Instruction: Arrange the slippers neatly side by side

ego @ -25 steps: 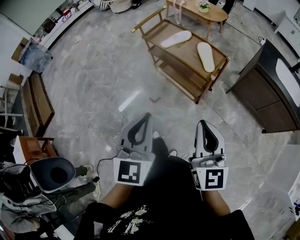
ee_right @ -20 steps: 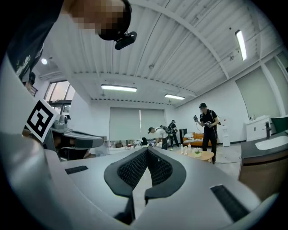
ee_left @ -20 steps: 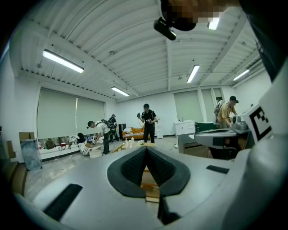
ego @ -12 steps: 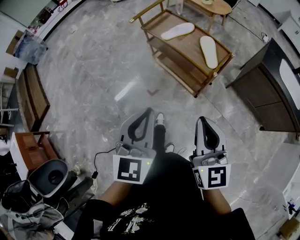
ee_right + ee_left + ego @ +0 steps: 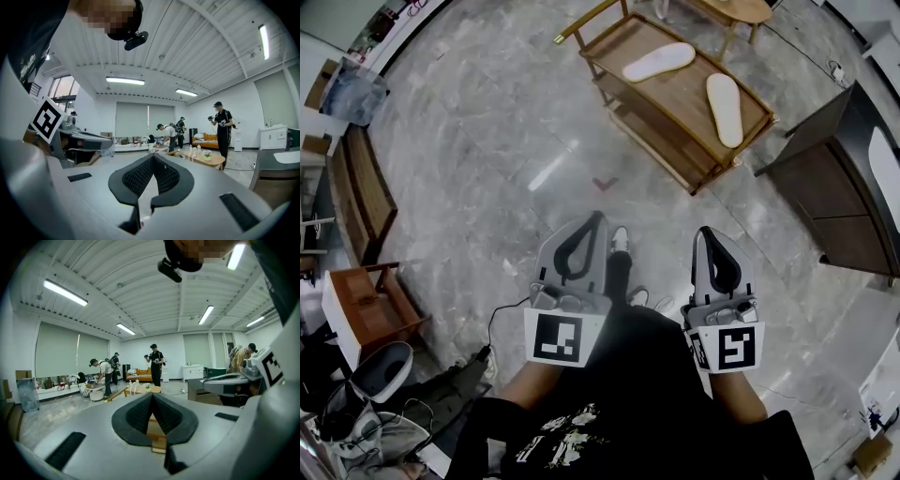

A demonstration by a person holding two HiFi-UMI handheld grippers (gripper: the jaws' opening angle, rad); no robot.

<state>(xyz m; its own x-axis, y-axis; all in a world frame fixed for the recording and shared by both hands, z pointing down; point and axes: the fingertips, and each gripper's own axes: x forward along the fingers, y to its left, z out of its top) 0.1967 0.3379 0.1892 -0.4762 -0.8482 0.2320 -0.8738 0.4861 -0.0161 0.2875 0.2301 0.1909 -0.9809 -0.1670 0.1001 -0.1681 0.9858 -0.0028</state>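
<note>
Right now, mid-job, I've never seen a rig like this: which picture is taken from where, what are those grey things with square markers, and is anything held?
No robot arm here: a person holds a gripper in each hand, the left gripper and the right gripper. The marker cubes are part of them. The head view comes from a camera on the person's head, looking steeply down. Each gripper view comes from a camera on that gripper, looking along its fingers. Both pairs of fingers are shut with nothing between them. On a wooden rack lie two white slippers, the left slipper and the right slipper, apart and at different angles. Neither is held.
</note>
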